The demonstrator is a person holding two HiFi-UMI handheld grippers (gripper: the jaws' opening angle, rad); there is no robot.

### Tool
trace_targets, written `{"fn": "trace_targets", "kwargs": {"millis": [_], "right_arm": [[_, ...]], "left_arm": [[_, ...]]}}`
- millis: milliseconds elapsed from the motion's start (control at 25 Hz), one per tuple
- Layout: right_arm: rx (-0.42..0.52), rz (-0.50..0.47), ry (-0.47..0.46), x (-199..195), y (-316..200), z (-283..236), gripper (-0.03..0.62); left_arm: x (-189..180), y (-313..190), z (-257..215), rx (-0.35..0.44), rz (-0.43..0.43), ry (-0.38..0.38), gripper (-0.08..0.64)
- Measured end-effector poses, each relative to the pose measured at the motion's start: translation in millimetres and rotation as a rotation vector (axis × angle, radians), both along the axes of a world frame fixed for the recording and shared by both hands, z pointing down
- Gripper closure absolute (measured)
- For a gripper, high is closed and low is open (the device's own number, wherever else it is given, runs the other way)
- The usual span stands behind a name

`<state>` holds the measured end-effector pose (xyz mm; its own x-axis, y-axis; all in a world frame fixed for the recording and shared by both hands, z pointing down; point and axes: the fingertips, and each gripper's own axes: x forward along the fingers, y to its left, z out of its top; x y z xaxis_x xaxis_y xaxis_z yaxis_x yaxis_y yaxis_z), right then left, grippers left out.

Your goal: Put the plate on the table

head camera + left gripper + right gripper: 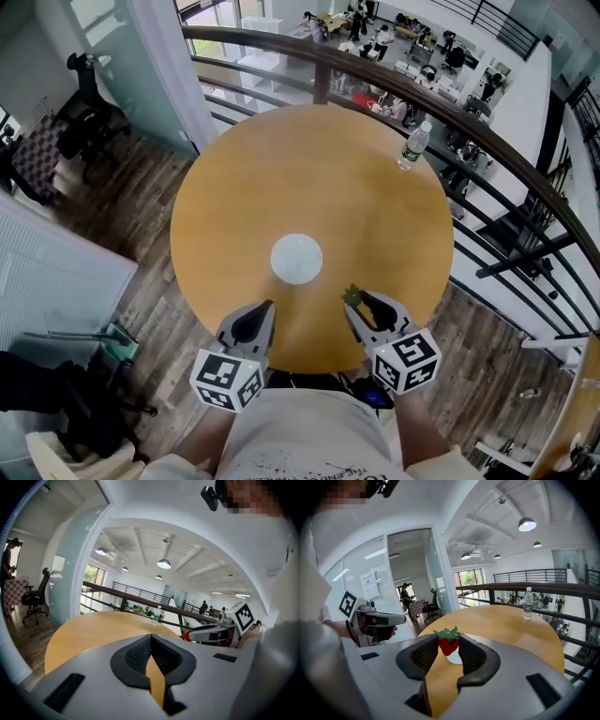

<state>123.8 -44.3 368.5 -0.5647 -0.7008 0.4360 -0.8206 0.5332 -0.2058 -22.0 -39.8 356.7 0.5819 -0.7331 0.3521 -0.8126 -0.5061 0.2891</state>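
On the near side of the plate (296, 259), both grippers hang over the table's (234, 187) edge, apart from the plate and not touching it. The left gripper (262, 311) sits near-left of the plate. Its own view shows what the head view cannot: the left gripper (150, 638) has its pads meeting at the tips with nothing between them, and only a wedge of tabletop shows behind. That view hides the plate behind the jaws. The right gripper (361, 302) is near-right of the plate, and from above only a green tuft shows at its tips. The right gripper view settles it, because the right gripper (448, 638) is clamped on a red strawberry (447, 645) with the jaws partly spread around it. Just past the fruit in that view is a white sliver of the plate (454, 658), lying flat on the tabletop ahead of the fingertips. Far beyond the plate and to its right, a water bottle (412, 145) stands upright near the table's far rim. Beyond that rim runs a dark railing (375, 80).
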Motion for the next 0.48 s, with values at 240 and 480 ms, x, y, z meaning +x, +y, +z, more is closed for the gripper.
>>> {"fn": "trace_targets", "kwargs": {"millis": [240,480], "right_arm": [[-0.028,0.049,0.008,-2.8,-6.2,9.0,0.443],[-0.045,0.061,0.035,-12.4,-23.9,22.5,0.443]], "left_arm": [[-1.1,-17.0,10.6,-0.024,0.062,-0.008,0.537],[-9.5,-33.5,18.7,-0.030,0.087,-0.010,0.537]]}}
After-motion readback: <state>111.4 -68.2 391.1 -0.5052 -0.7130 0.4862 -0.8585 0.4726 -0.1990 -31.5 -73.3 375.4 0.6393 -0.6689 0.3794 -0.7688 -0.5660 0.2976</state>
